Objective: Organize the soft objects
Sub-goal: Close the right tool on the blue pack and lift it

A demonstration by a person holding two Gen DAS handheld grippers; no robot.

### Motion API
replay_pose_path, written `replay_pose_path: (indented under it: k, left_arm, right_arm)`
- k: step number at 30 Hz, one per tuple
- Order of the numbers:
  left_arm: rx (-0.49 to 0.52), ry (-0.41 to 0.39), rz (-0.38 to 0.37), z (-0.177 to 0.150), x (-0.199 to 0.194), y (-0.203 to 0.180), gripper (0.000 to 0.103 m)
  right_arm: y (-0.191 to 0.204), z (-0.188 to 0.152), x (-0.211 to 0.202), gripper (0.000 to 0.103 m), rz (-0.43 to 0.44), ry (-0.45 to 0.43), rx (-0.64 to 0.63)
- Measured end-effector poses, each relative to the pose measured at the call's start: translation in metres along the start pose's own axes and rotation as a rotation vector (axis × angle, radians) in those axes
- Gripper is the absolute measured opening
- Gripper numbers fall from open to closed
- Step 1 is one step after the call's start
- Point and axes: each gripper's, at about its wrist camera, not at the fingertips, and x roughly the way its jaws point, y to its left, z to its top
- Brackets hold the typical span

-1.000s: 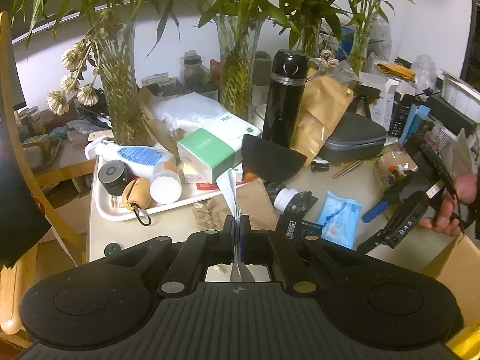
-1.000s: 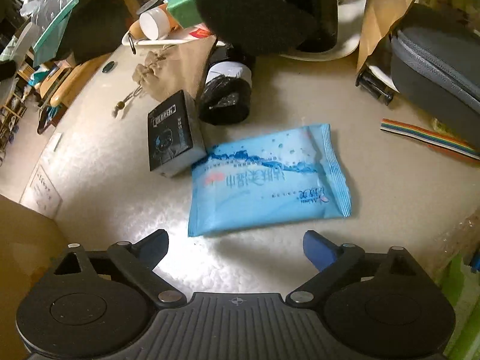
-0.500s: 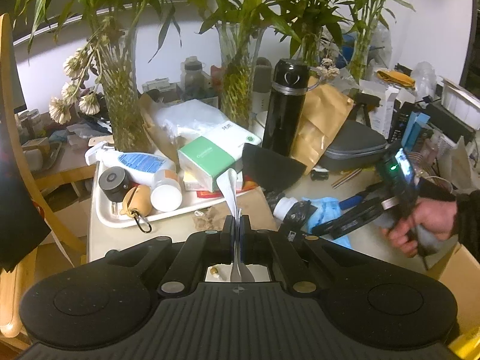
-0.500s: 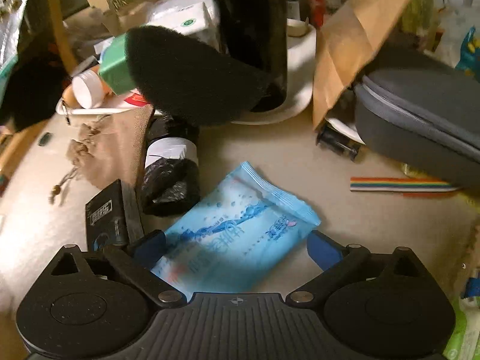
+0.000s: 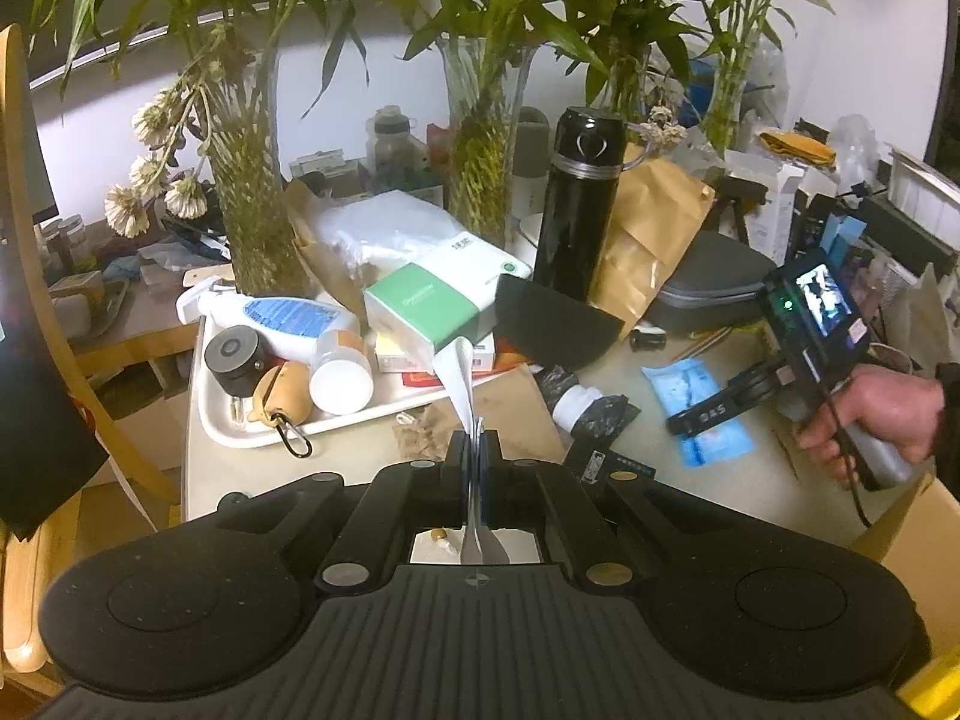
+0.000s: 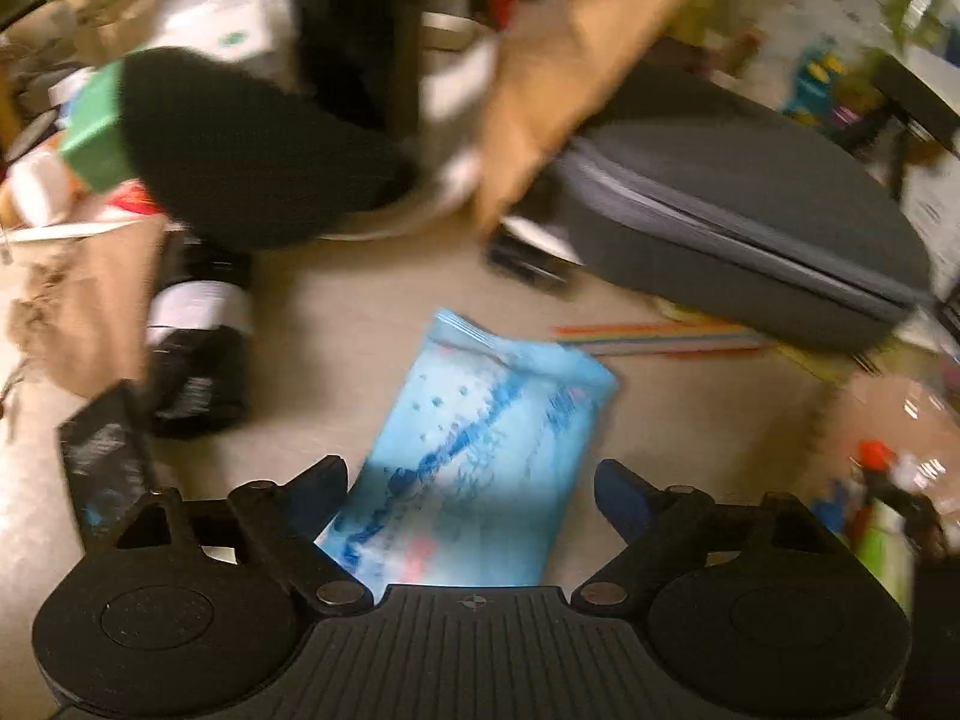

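A light blue pack of wet wipes [image 6: 498, 420] lies flat on the beige table, lengthwise between the blue fingertips of my right gripper [image 6: 472, 480]. Those jaws stand wide and are closing, and the pads sit just off the pack's two long edges. In the left wrist view the same pack [image 5: 690, 384] is partly covered by the right gripper [image 5: 705, 417], which a hand [image 5: 870, 414] holds pointing steeply down. My left gripper [image 5: 477, 450] is shut on a thin white strip [image 5: 462, 384] that curls up out of the jaws.
A black foam pad [image 6: 240, 144], a black bundle with a white band [image 6: 198, 348] and a small black box [image 6: 102, 450] lie left of the pack. A grey zip case [image 6: 750, 228] is behind it on the right. A loaded white tray [image 5: 216, 414], a black flask [image 5: 576, 198] and plant vases crowd the back.
The right gripper has come forward over the blue pack and rolled, so the pack now lies lengthwise between its fingers instead of crosswise ahead of them. The left gripper has stayed put.
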Motion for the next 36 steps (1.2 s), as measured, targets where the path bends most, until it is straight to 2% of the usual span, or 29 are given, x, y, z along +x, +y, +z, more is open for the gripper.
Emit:
replay_pose_path:
  k: [5,7,9,10,15,18,22,27,36]
  left_arm:
    - [0.006,-0.005,-0.002,0.001,0.001,-0.003,0.003]
    - [0.009,0.0,-0.001,0.001,0.003,-0.003,0.003]
    - [0.009,0.004,-0.002,0.001,0.004,-0.003,0.003]
    - [0.009,0.007,-0.003,0.001,0.005,-0.003,0.003]
    - [0.008,0.013,-0.018,0.0,0.006,-0.004,0.003]
    - [0.014,0.01,-0.024,-0.001,0.001,-0.004,0.003]
    - [0.001,0.0,-0.024,0.001,-0.011,-0.004,0.003]
    - [-0.019,-0.023,-0.033,0.002,-0.035,-0.008,0.003]
    - [0.024,-0.062,-0.028,0.011,-0.087,-0.03,0.003]
  right_arm:
    - [-0.024,0.0,0.01,0.091,0.052,0.016,0.165]
    - [-0.017,0.0,0.012,0.09,0.022,-0.005,0.114]
    - [-0.012,-0.001,0.009,0.081,0.017,-0.027,0.091]
    - [-0.012,0.0,0.007,0.073,0.026,-0.021,0.104]
    - [-0.013,0.006,0.003,0.066,0.02,0.003,0.088]
    - [-0.017,0.006,-0.01,0.066,0.01,-0.017,0.074]
    - [-0.022,0.008,-0.046,0.066,0.033,-0.054,0.044]
    - [-0.021,-0.001,-0.108,0.066,0.144,-0.106,0.017]
    - [-0.012,-0.026,-0.209,0.066,0.277,-0.205,0.002]
